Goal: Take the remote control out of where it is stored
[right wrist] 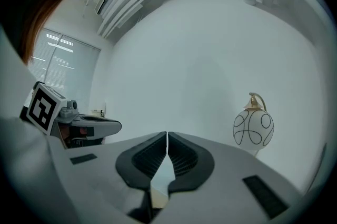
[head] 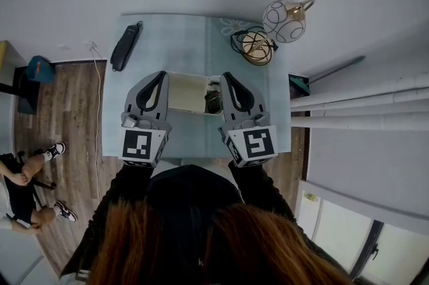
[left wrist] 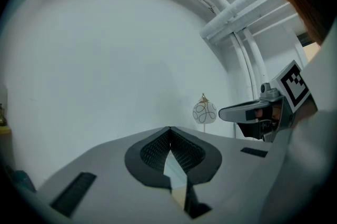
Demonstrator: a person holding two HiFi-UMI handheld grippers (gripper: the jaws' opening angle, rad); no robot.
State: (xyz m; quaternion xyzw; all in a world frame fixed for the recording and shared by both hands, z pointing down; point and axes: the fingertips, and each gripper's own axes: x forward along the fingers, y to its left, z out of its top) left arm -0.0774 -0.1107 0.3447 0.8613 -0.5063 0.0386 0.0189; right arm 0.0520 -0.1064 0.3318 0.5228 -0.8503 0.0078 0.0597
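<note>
A long black remote control (head: pixel 125 45) lies on the pale teal table top (head: pixel 194 32) at its far left. In the middle of the table is an open white box or drawer (head: pixel 186 93) with a small dark item (head: pixel 213 101) in its right corner. My left gripper (head: pixel 162 74) hovers over its left edge and my right gripper (head: pixel 224 74) over its right edge. Both point level toward the wall. The left gripper (left wrist: pixel 169 128) and the right gripper (right wrist: pixel 167 133) are shut with nothing between the jaws. Neither touches the remote.
A white globe lamp (head: pixel 284 20) with a gold top and a gold wire ball (head: pixel 257 47) stand at the table's far right. The wall is close behind. Wooden floor (head: pixel 74 109) lies to the left, where a seated person's feet (head: pixel 53 151) show.
</note>
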